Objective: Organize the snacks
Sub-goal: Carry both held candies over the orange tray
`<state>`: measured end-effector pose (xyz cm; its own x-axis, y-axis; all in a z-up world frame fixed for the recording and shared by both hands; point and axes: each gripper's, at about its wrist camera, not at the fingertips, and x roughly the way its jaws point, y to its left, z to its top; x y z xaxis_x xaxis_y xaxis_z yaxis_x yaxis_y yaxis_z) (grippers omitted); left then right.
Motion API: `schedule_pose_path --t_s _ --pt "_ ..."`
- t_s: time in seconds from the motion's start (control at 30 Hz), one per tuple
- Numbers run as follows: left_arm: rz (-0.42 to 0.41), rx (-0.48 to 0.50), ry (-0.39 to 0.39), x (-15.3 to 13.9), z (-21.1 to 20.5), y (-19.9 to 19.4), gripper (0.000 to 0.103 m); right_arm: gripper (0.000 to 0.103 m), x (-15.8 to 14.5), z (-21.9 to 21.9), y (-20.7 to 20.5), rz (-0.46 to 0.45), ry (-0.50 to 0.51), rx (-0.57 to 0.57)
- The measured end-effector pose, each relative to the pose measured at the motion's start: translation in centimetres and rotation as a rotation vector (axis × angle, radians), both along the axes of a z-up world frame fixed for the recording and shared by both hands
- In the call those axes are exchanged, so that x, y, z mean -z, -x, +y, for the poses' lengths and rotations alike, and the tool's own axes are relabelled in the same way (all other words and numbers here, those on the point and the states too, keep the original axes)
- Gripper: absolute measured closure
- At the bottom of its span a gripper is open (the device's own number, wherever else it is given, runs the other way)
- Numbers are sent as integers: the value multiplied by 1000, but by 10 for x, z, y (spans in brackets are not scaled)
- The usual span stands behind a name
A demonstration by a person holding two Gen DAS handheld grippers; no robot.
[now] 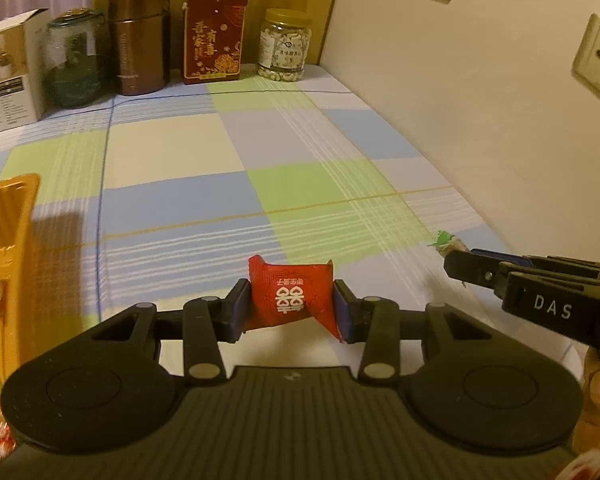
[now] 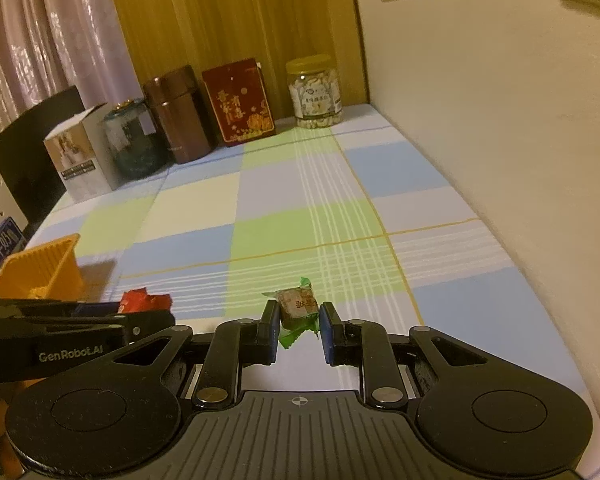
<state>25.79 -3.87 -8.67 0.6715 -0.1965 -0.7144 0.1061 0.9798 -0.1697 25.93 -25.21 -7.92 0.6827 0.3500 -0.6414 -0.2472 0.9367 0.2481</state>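
Observation:
My left gripper (image 1: pixel 291 308) is shut on a red wrapped candy (image 1: pixel 290 300) with white characters, held above the checked tablecloth. The same candy shows in the right wrist view (image 2: pixel 144 301) at the left. My right gripper (image 2: pixel 299 324) is shut on a small brown candy with green wrapper ends (image 2: pixel 298 306). In the left wrist view the right gripper (image 1: pixel 456 262) comes in from the right with the green-ended candy (image 1: pixel 448 242) at its tip. An orange box (image 2: pixel 40 268) stands at the left, close to the left gripper; it also shows in the left wrist view (image 1: pixel 4 232).
Along the back stand a white carton (image 2: pixel 80 156), a dark glass jar (image 2: pixel 134 140), a brown canister (image 2: pixel 180 114), a red box (image 2: pixel 240 100) and a clear snack jar (image 2: pixel 314 92). A cream wall (image 2: pixel 500 140) runs along the right edge of the table.

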Motion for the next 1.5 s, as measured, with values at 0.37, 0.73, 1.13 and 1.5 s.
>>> schedule_pose_path --t_s 0.37,0.73,1.13,1.5 --pt "-29 -46 2 -35 12 61 63 81 -33 5 46 21 -14 14" --pt "-60 -68 17 -60 19 113 64 81 -54 15 87 17 -29 2" --pt "-80 -97 35 -71 35 160 64 81 -63 30 130 21 -30 -2" --pt "-105 -122 20 -83 55 195 64 81 -68 52 159 14 -33 -35"
